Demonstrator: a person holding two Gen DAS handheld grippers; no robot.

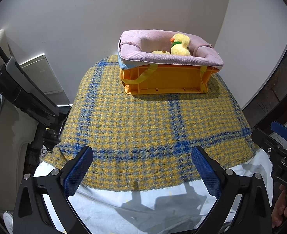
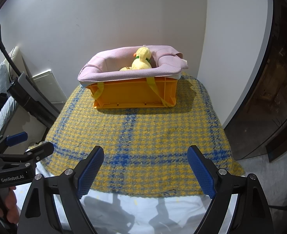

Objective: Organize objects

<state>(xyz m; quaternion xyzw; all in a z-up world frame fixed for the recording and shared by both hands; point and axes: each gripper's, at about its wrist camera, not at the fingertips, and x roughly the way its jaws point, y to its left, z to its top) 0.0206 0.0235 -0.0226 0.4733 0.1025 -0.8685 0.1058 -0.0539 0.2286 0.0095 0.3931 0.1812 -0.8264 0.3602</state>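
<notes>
Up by the wall, duck (image 1: 180, 45) sits in the bin (image 1: 166, 80); soft, light, so I'd pinch its body. Both claws (image 1: 142, 167) (image 2: 145, 167) wide open, empty.

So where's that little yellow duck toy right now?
The duck sits inside the pink-lined orange crate at the far end of the checked cloth, toward the crate's right side.
</notes>
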